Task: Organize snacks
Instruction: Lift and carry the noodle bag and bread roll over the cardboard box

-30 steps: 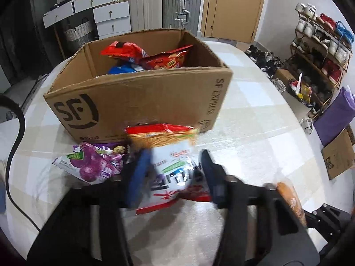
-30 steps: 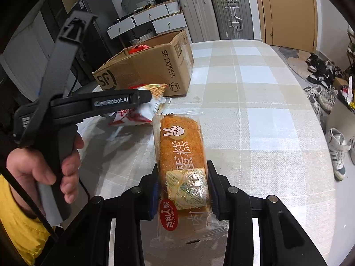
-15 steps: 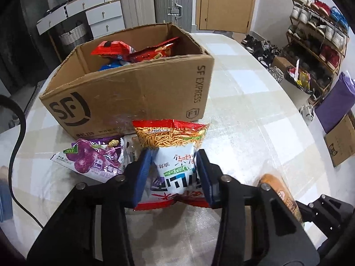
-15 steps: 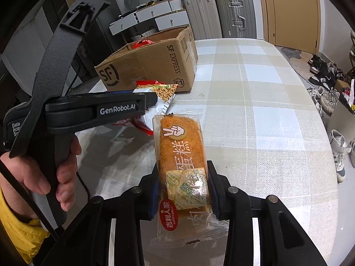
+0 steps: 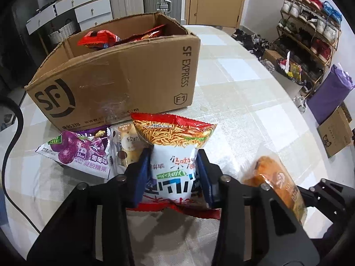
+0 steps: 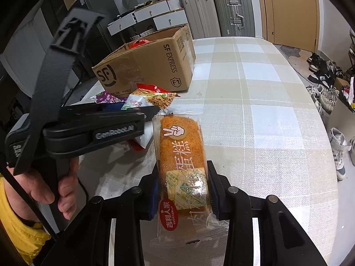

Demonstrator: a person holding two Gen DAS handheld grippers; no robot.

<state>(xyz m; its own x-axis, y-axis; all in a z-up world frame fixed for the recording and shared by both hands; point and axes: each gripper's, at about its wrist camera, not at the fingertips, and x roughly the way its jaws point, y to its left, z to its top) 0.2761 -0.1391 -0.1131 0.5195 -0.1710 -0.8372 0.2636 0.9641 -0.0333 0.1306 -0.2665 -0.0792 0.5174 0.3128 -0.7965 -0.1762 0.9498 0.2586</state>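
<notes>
Cardboard box (image 5: 124, 82): one, far left on counter (image 5: 244, 102).
Left tool (image 5: 172, 173): clamped on noodle bag (image 5: 173, 146), top pointing far.
Right tool (image 6: 183, 188): gripping cake (image 6: 182, 155), lengthwise near-to-far.

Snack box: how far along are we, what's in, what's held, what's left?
Done: the cardboard box already holds a few red packets. In hand: left gripper is shut on the noodle snack bag; right gripper is shut on the wrapped cake. Left: the purple candy bag and the bun packet lie on the table by the box.
</notes>
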